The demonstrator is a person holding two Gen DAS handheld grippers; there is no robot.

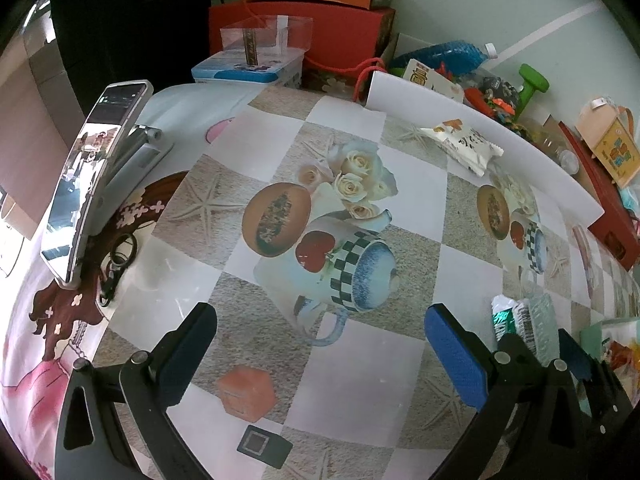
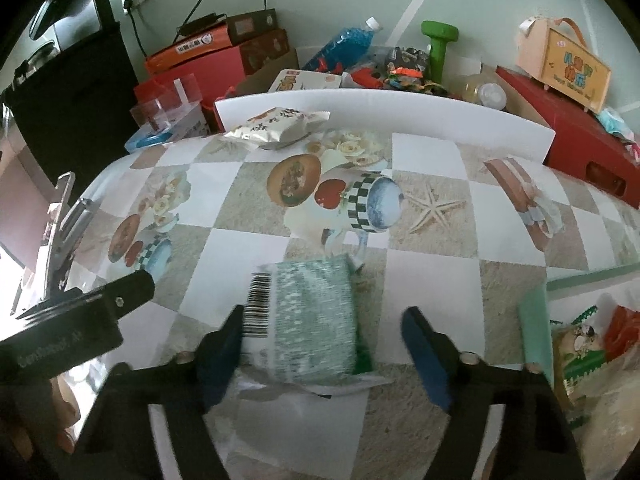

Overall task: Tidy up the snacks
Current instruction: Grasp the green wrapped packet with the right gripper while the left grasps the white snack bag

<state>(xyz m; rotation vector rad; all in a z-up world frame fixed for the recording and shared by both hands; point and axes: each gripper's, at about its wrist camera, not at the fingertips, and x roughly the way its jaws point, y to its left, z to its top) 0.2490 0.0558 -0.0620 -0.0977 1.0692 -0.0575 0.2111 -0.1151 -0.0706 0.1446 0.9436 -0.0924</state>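
Observation:
A green and white snack packet (image 2: 308, 320) with a barcode lies on the patterned tablecloth between the open jaws of my right gripper (image 2: 324, 340); its left edge is by the left finger, the right finger stands apart. The packet also shows in the left wrist view (image 1: 528, 320), beside the right gripper. A white snack bag (image 1: 460, 144) lies at the far side against a white board; it also shows in the right wrist view (image 2: 276, 126). My left gripper (image 1: 320, 340) is open and empty over the cloth. A box with more snacks (image 2: 580, 344) sits at the right.
A phone on a stand (image 1: 88, 184) stands at the left with a key clip (image 1: 116, 264) below it. Behind the white board (image 2: 384, 114) are red boxes (image 1: 344, 40), a blue bottle (image 2: 340, 44), a green dumbbell (image 2: 438, 44) and a small wooden case (image 2: 564, 64).

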